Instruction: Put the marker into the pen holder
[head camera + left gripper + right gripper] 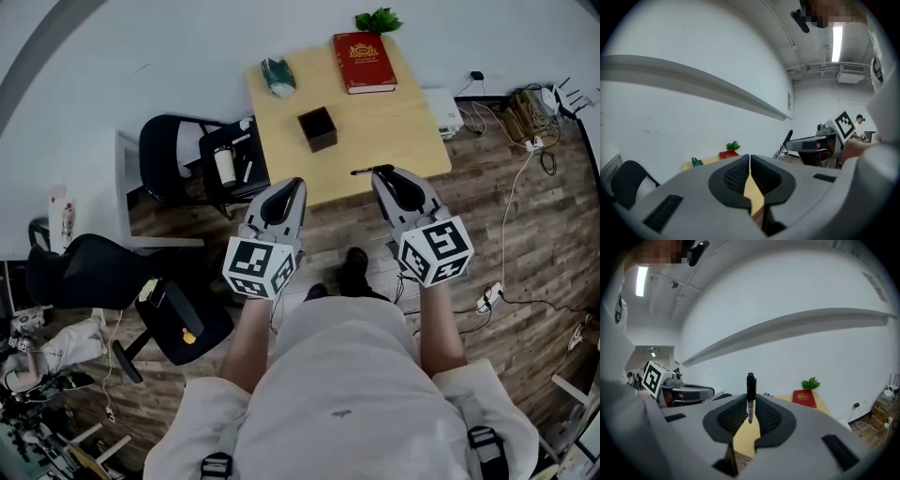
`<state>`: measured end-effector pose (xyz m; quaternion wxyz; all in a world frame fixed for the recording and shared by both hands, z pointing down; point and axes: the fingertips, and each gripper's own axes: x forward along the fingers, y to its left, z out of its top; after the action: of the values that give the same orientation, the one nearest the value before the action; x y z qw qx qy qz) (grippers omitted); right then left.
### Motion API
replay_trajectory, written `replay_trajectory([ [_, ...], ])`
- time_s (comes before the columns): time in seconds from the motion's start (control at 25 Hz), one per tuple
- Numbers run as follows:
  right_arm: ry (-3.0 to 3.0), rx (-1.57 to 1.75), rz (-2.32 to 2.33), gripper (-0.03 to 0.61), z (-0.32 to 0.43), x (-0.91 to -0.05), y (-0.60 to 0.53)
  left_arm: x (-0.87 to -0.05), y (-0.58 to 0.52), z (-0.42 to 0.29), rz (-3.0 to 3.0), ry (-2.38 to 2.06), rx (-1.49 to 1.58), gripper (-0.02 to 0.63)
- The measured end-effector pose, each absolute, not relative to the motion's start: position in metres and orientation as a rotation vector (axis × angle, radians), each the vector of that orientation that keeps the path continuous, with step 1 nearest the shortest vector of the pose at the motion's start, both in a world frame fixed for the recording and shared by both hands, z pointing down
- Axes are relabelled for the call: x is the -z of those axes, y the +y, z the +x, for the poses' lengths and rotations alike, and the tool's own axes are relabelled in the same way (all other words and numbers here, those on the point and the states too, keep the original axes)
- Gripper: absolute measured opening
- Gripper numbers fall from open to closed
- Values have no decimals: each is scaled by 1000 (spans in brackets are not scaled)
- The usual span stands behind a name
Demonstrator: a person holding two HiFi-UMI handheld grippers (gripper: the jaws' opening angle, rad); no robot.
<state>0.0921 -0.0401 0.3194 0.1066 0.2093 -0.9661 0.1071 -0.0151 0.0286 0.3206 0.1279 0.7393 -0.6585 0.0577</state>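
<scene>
A small black square pen holder [317, 128] stands near the middle of the light wooden table [394, 131]. My right gripper [382, 173] hovers over the table's near edge, shut on a black marker [367, 171] that sticks out sideways to the left. In the right gripper view the marker [750, 397] stands upright, pinched between the ribbed pads [766, 416] of my right gripper [750, 404]. My left gripper [292, 184] hangs just off the table's near left edge, shut and empty [750, 161]. Neither gripper view shows the pen holder.
On the table's far side lie a red book [364, 62], a green plant [378, 20] and a teal object [277, 76]. A white box [442, 111] sits at the table's right. Black chairs [178, 159] stand left, and cables [511, 216] run over the floor on the right.
</scene>
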Motion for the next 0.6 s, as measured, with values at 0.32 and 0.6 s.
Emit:
replay_trajectory([
  [0.32, -2866, -332, 513, 54, 92, -331, -77, -334, -6, -2, 2086, -1953, -173, 9],
  [0.6, -2861, -364, 450, 54, 95, -344, -94, -341, -27, 13, 2069, -1945, -201, 9],
])
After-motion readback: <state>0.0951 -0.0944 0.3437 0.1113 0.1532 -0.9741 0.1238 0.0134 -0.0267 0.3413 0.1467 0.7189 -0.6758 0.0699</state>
